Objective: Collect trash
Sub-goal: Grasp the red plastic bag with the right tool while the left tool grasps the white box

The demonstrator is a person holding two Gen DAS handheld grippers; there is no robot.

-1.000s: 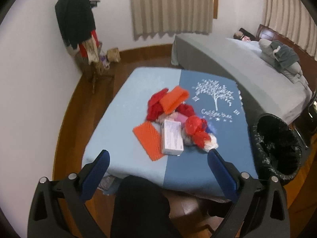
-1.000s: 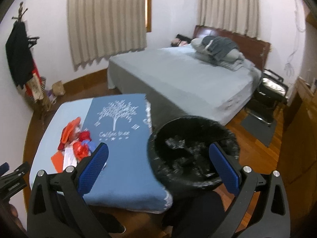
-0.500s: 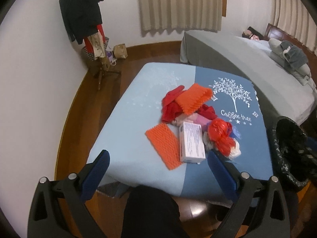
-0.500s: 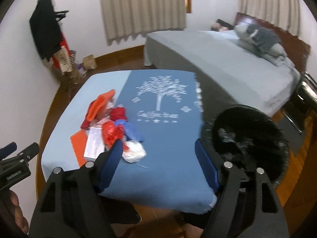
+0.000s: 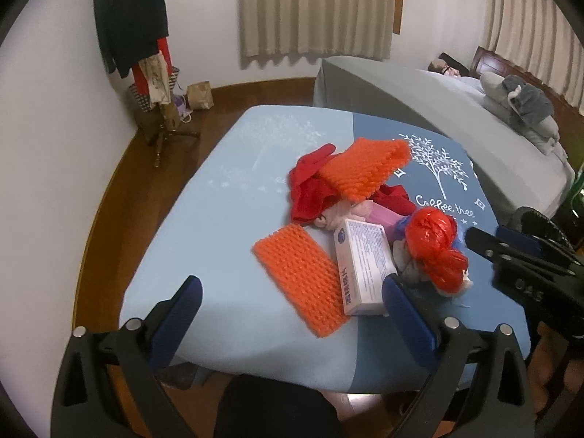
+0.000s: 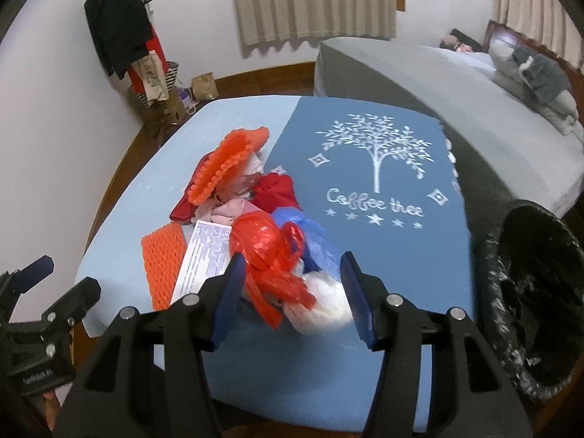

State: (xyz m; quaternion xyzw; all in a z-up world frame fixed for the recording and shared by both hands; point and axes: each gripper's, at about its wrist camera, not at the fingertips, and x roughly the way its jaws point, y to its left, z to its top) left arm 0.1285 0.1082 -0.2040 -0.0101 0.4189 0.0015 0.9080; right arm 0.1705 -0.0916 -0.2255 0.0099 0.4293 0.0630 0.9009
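A pile of trash lies on a blue-clothed table (image 5: 226, 219): a flat orange foam net (image 5: 299, 281), a white carton (image 5: 361, 270), a red plastic bag (image 5: 434, 244), a second orange net (image 5: 361, 171) on red cloth. My left gripper (image 5: 292, 310) is open and empty, above the table's near edge before the flat net. In the right wrist view, my right gripper (image 6: 292, 284) is open with its fingers on either side of the red bag (image 6: 270, 252) and a white wad (image 6: 321, 303). The black-lined bin (image 6: 529, 292) stands right of the table.
A grey bed (image 6: 438, 84) with folded clothes runs behind and to the right of the table. A coat stand (image 5: 146, 54) with dark clothes and a basket is at the back left wall. Wooden floor surrounds the table.
Both grippers have swung left and come closer to the pile. The right gripper has narrowed and now straddles the red bag; the bin has slid to the right edge of its view.
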